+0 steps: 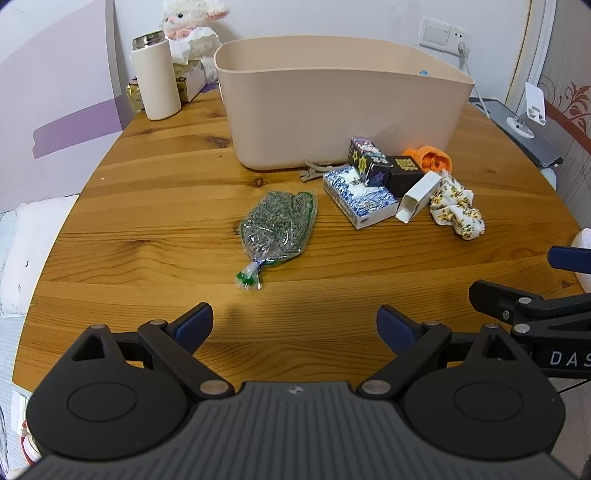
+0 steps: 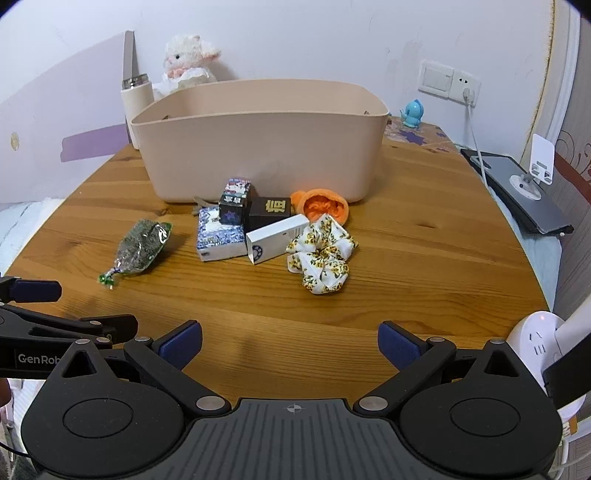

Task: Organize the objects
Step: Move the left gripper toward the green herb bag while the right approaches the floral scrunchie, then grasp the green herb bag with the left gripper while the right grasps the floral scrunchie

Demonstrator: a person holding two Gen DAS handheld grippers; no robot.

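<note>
A beige bin stands at the back of the round wooden table. In front of it lie a clear bag of green bits, a blue-white box, a starry box, a black box, a white box, a floral scrunchie, an orange item and a hair clip. My left gripper and right gripper are open, empty, near the front edge.
A white flask, a tissue pack and a plush lamb stand at the back left. A blue figurine, a wall socket with cable, a phone stand and a power strip are at the right.
</note>
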